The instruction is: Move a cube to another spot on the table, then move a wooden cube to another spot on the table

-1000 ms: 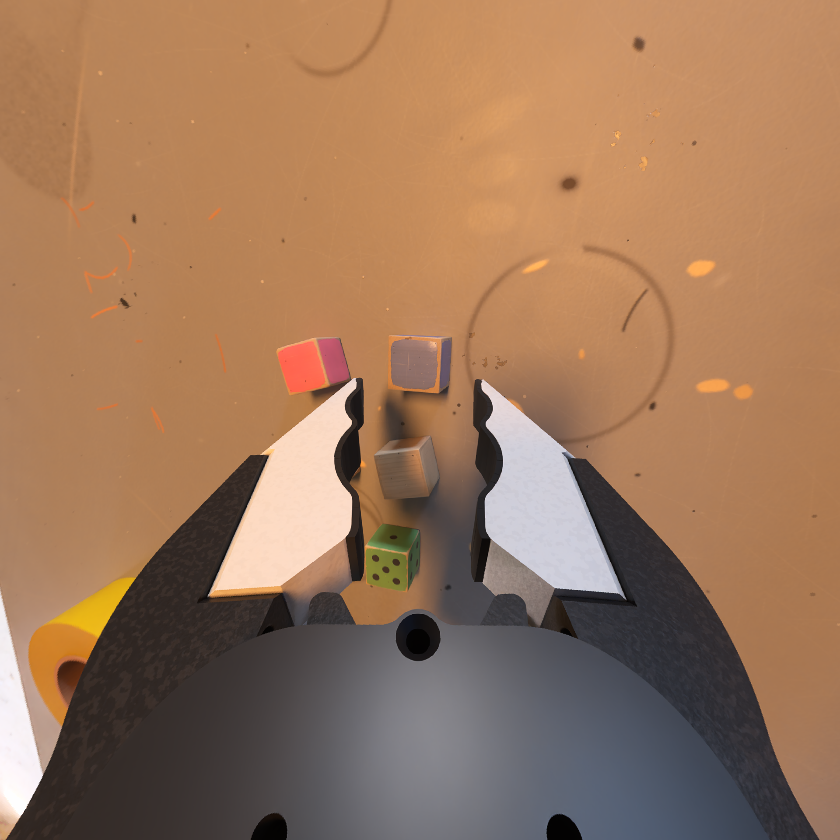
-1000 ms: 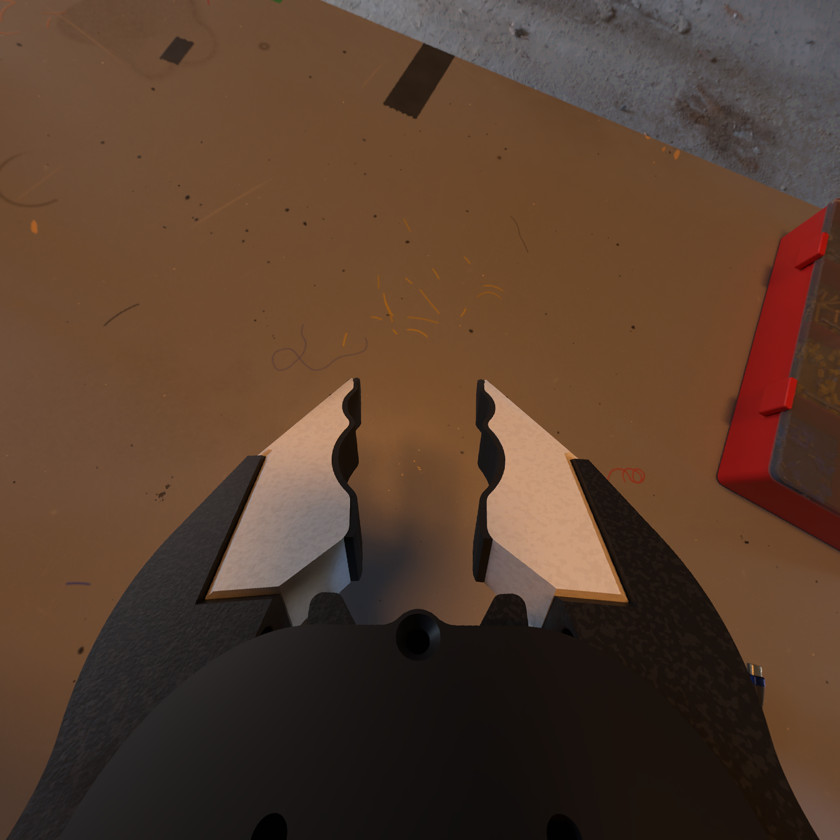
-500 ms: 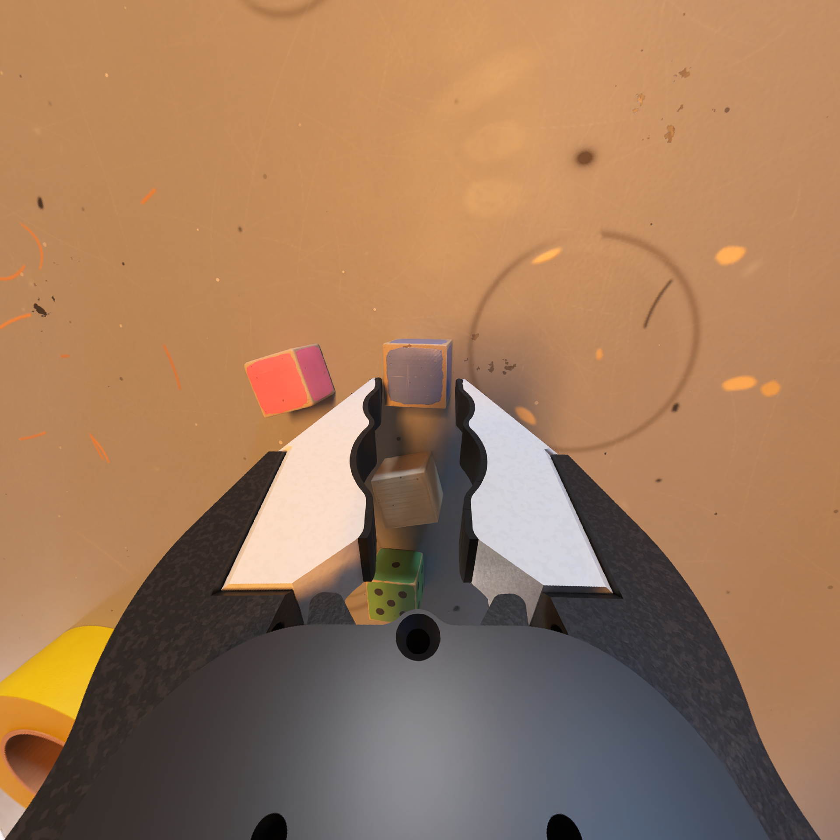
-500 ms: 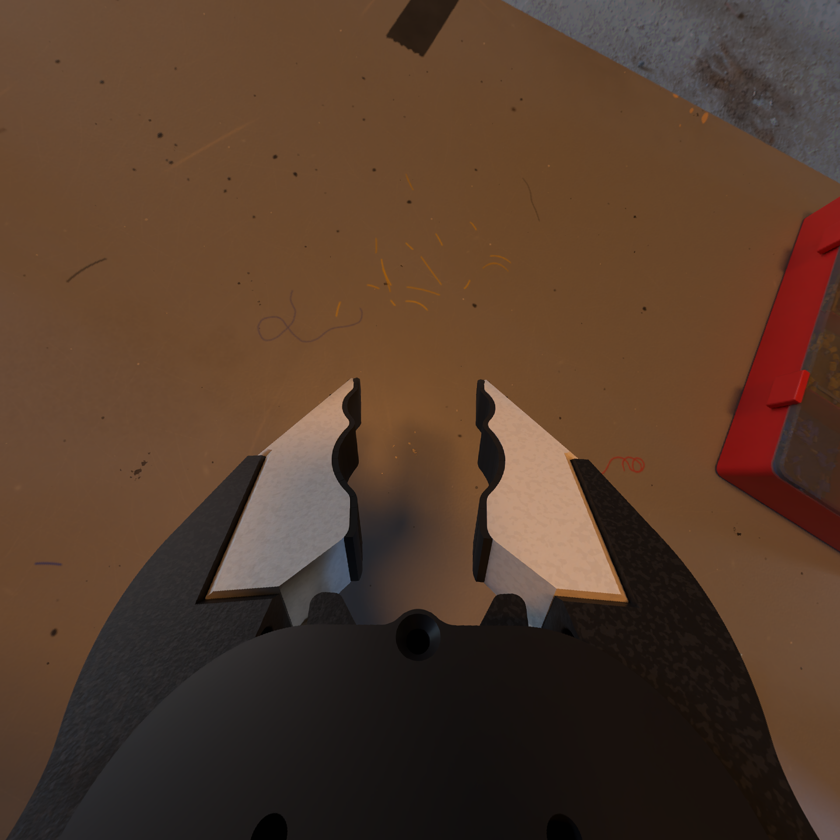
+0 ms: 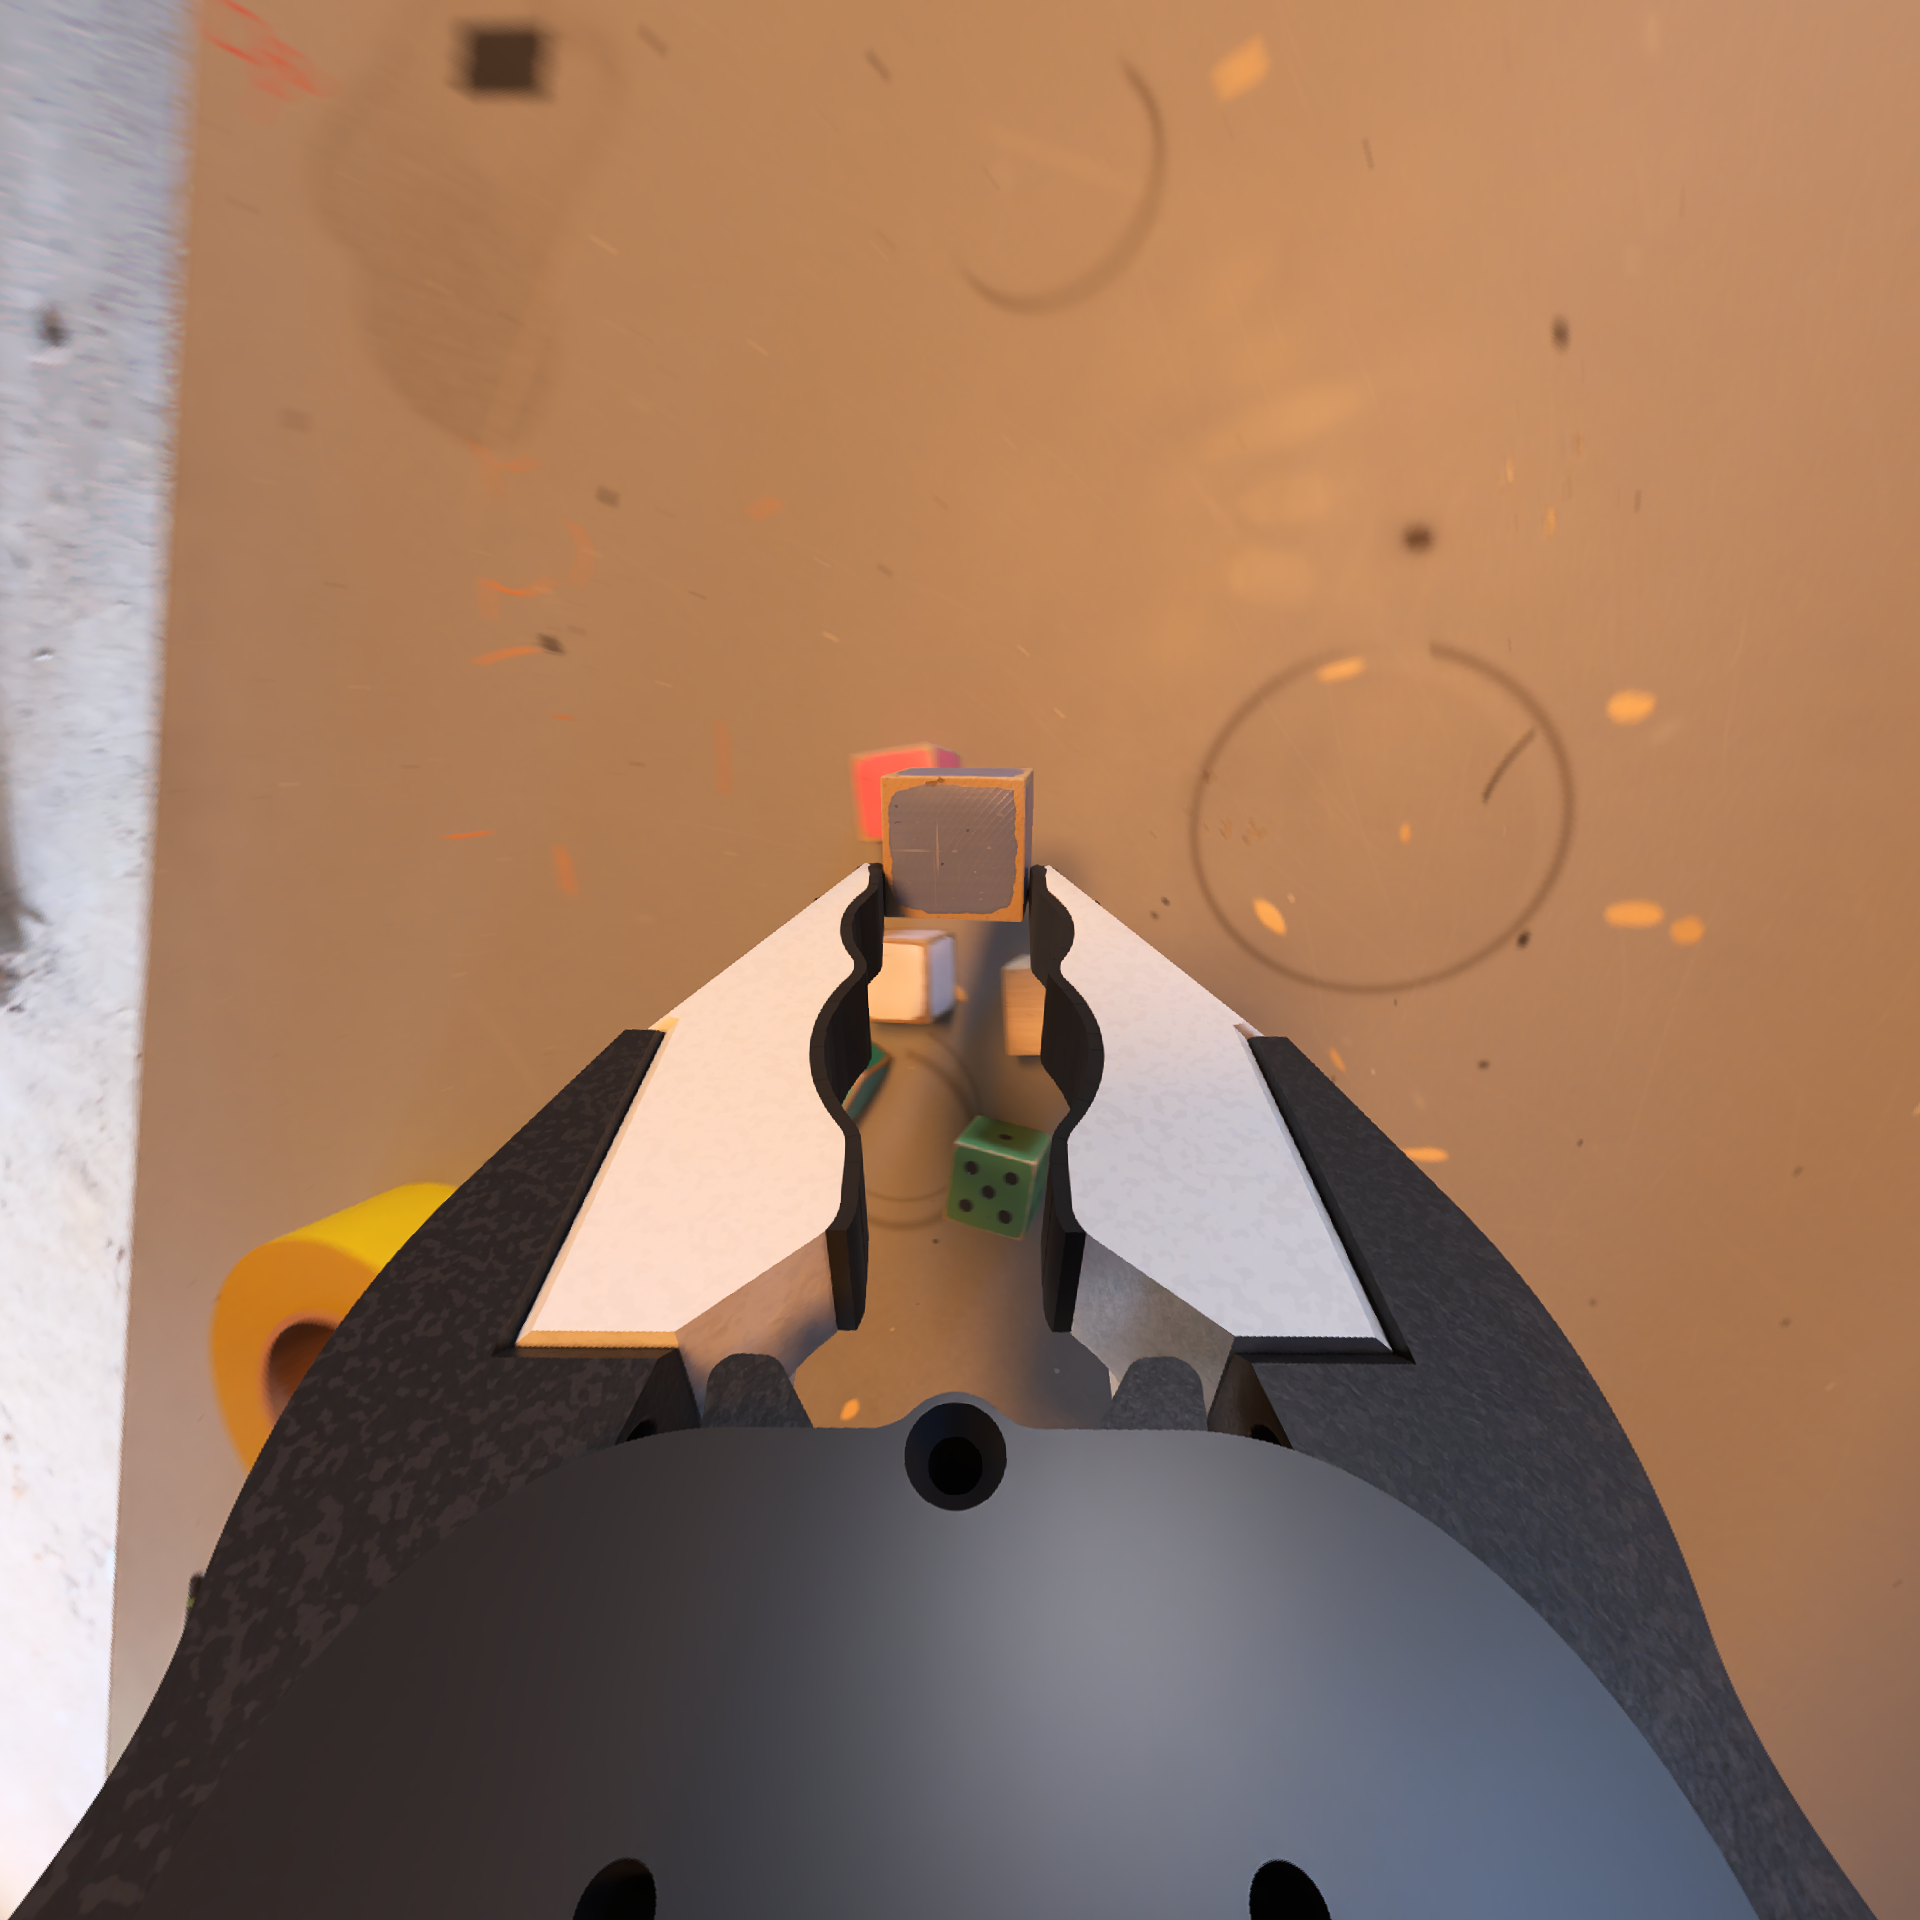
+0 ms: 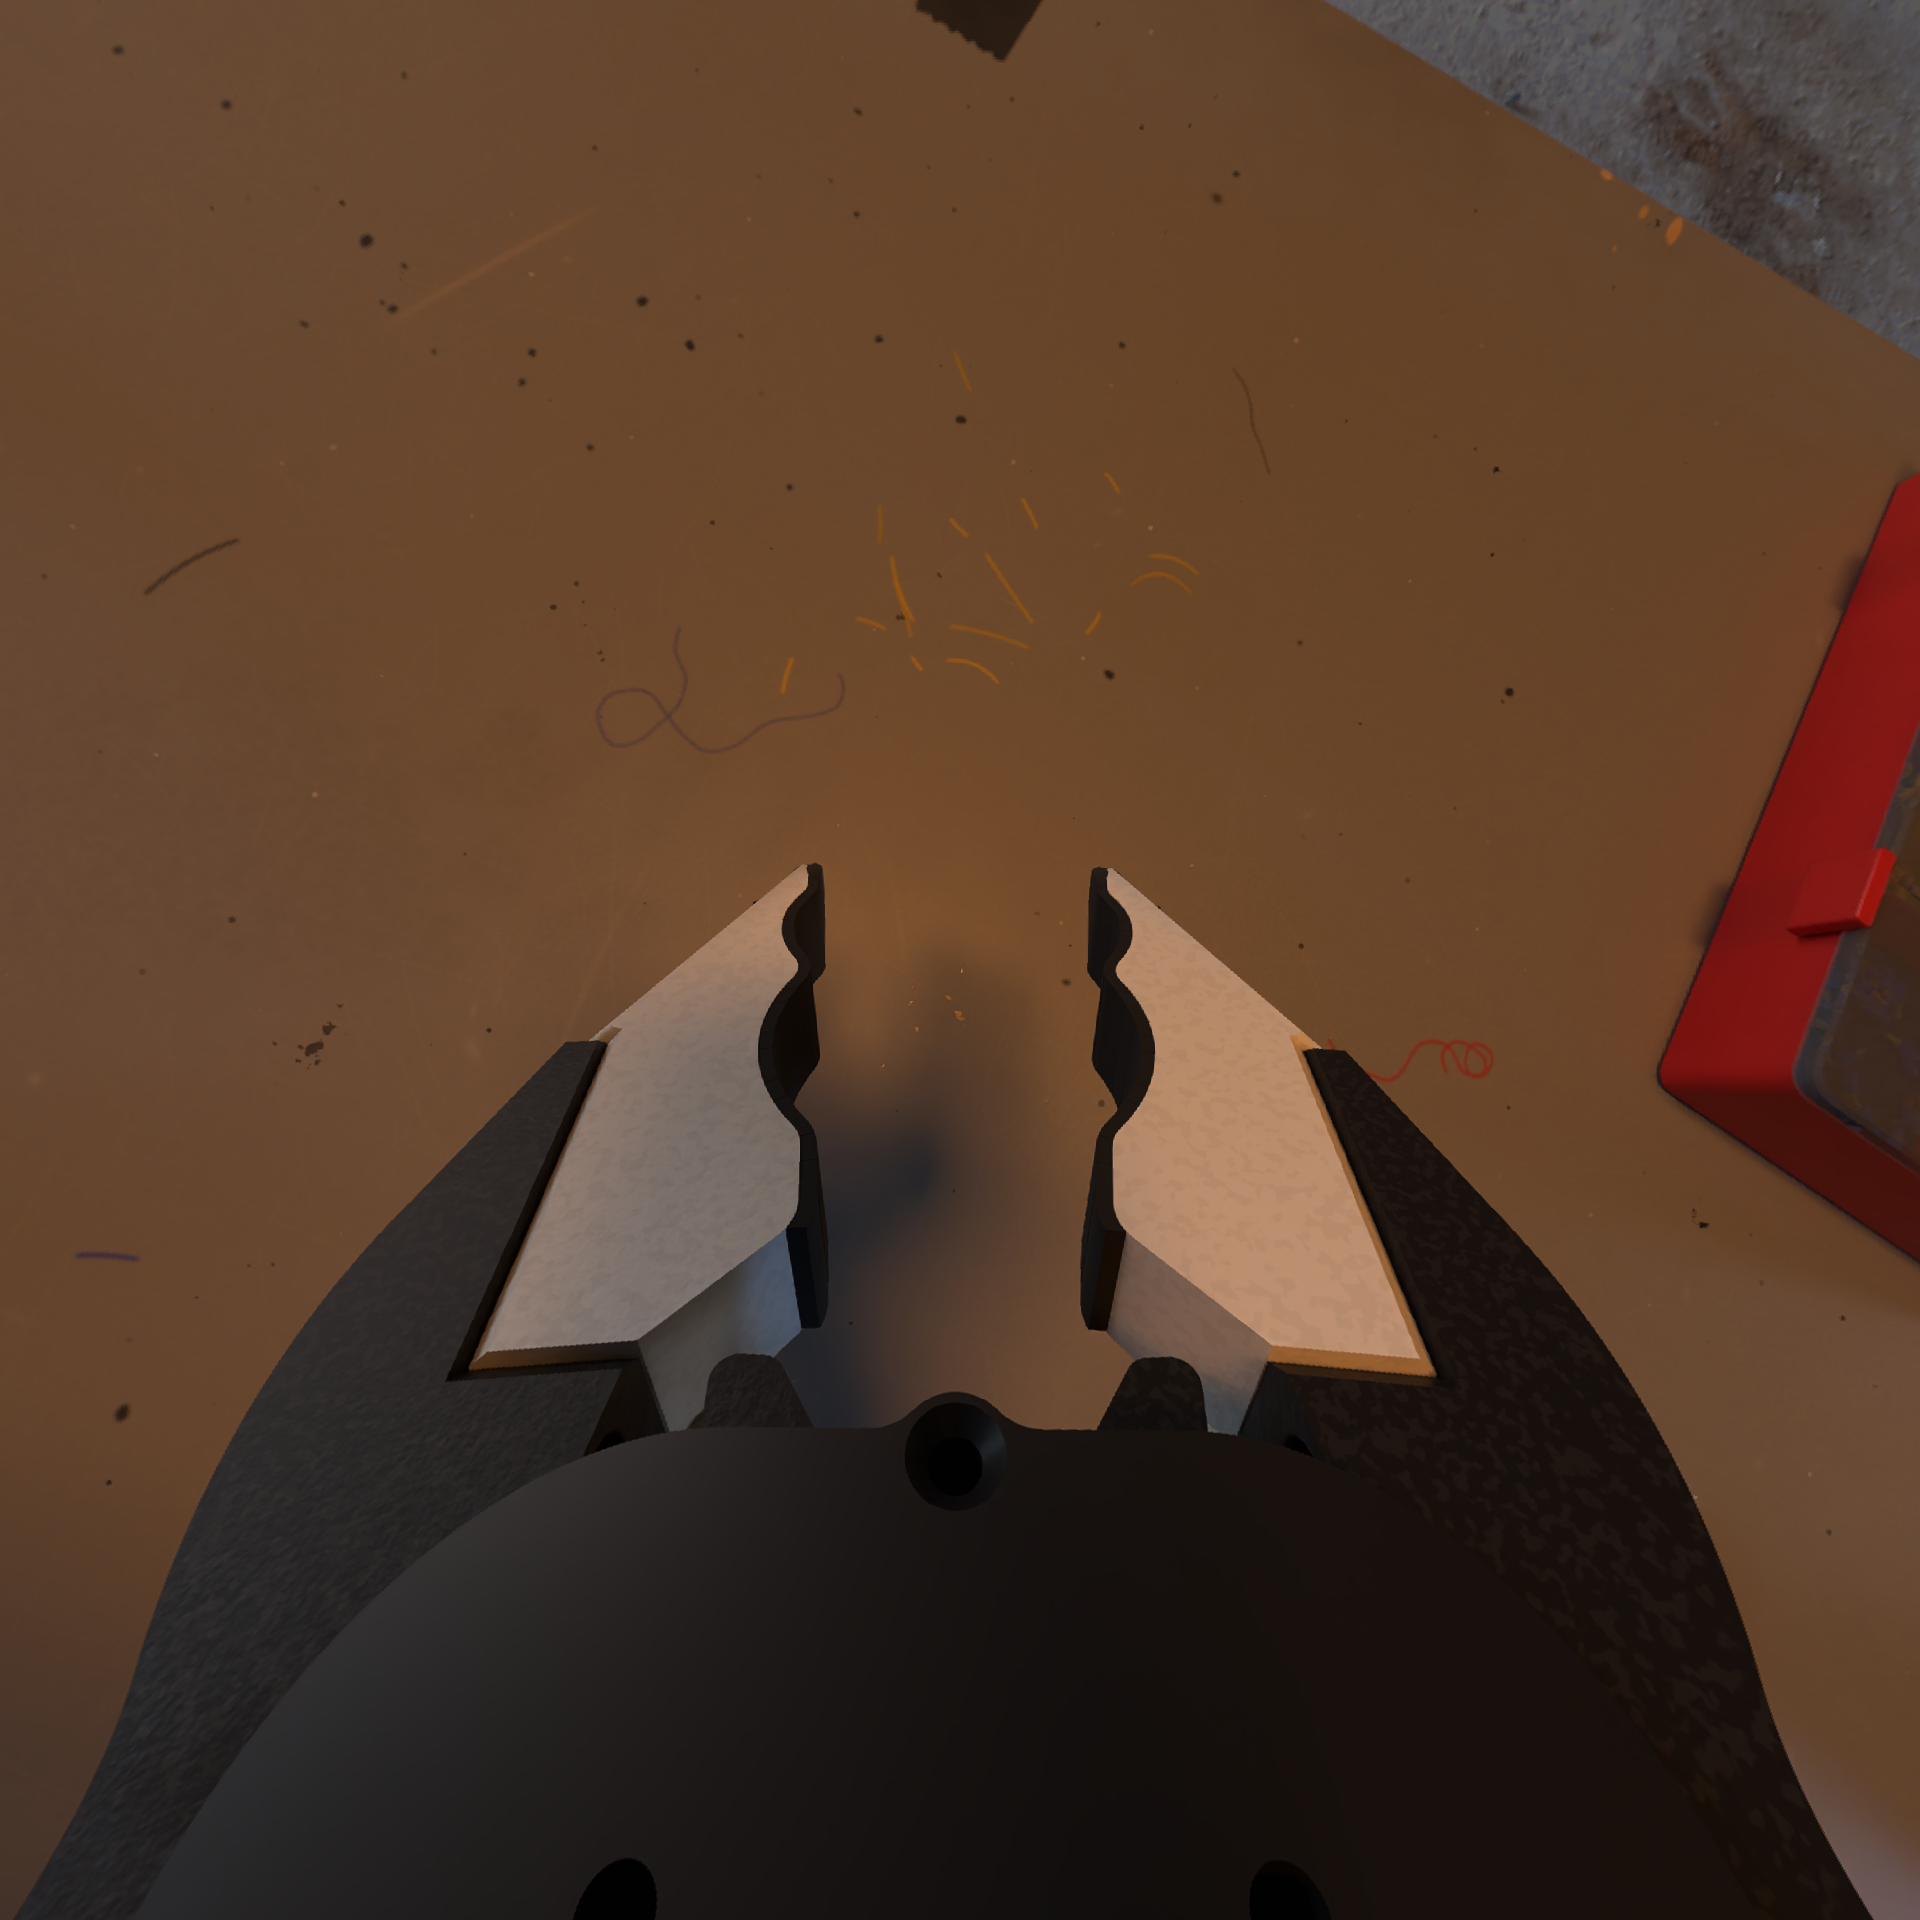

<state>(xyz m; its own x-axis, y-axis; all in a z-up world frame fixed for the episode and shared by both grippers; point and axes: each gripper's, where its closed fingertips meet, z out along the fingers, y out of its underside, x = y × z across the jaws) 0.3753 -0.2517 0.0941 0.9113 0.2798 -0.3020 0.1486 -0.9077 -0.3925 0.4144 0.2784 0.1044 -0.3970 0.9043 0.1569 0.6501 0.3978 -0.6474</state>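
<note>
In the left wrist view my left gripper (image 5: 956, 881) is shut on a grey-faced cube with orange edges (image 5: 954, 844), held at the fingertips above the table. A red and pink cube (image 5: 871, 781) shows just behind it, partly hidden. Below, between my fingers, lie a pale cube (image 5: 912, 975), a wooden cube (image 5: 1023, 1006) half hidden by the right finger, and a green die (image 5: 997, 1174). In the right wrist view my right gripper (image 6: 956, 873) is open and empty over bare brown table.
A yellow tape roll (image 5: 301, 1299) lies at the left, near the table's left edge (image 5: 156, 935), with grey floor beyond. A small green thing (image 5: 871, 1081) peeks from behind my left finger. A red box (image 6: 1818, 935) lies at the right; the table edge (image 6: 1621, 177) runs across the upper right.
My left gripper closed on the grey-faced cube and rose with it, so the other cubes now look smaller below. My right gripper drifted a little forward, still open.
</note>
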